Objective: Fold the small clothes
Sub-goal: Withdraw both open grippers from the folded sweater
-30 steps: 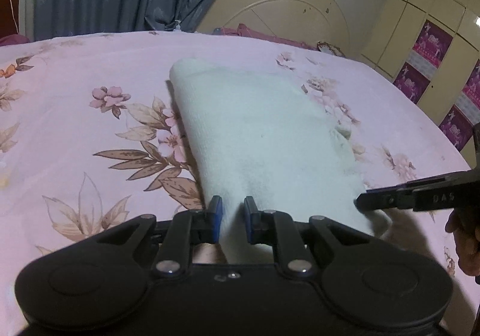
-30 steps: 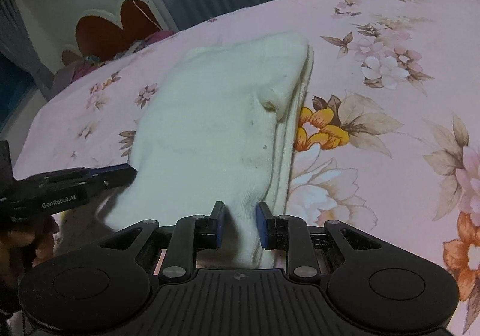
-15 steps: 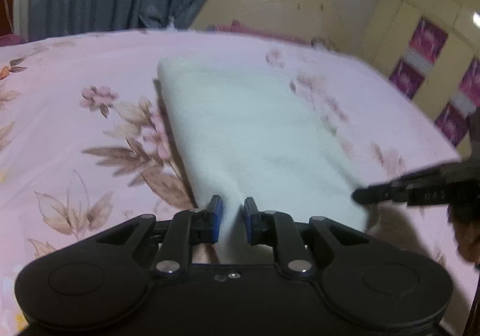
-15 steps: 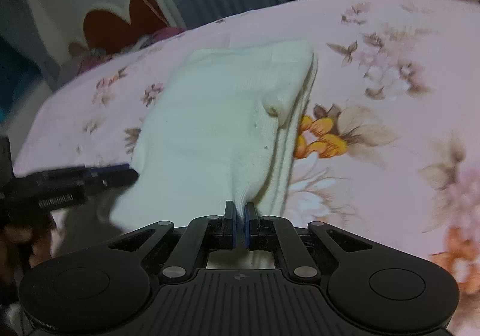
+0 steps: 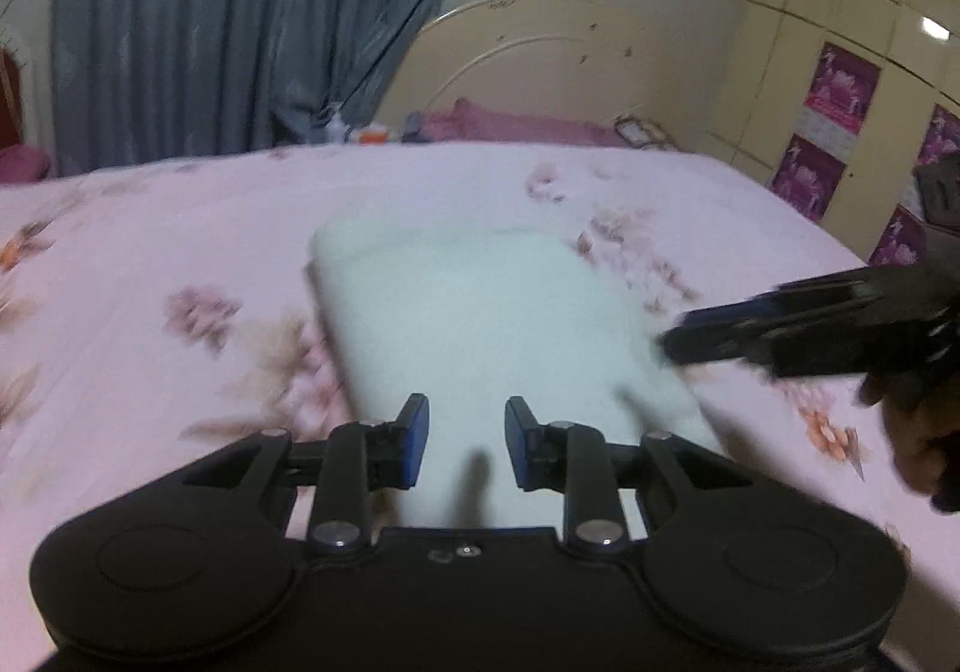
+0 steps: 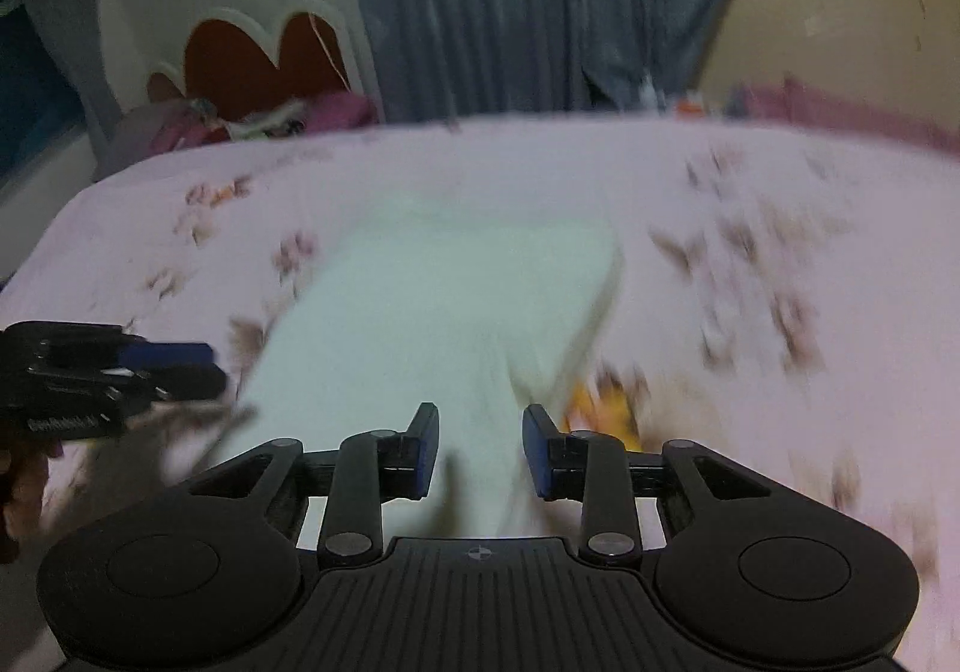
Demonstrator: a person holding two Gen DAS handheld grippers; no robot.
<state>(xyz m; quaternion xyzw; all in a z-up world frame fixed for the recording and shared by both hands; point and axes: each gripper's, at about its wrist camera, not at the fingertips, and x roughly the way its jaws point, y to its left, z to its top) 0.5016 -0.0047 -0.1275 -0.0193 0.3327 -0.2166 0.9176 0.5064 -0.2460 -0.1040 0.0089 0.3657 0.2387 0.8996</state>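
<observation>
Both the left gripper [image 5: 466,447] and the right gripper [image 6: 480,450] hang spread, holding nothing, over the near edge of the white cloth [image 5: 480,324] on the bed [image 5: 180,228]. Through the blur it looks soft, light and limp; pinch its near corners.

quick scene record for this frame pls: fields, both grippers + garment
surface: pink floral bedsheet
garment: white folded cloth, lying flat on the sheet
left hand-held gripper: open, jaws apart over the cloth's near edge
right hand-held gripper: open, over the cloth's near edge
background: blue curtain, cream headboard
image quality: motion blur in both views
</observation>
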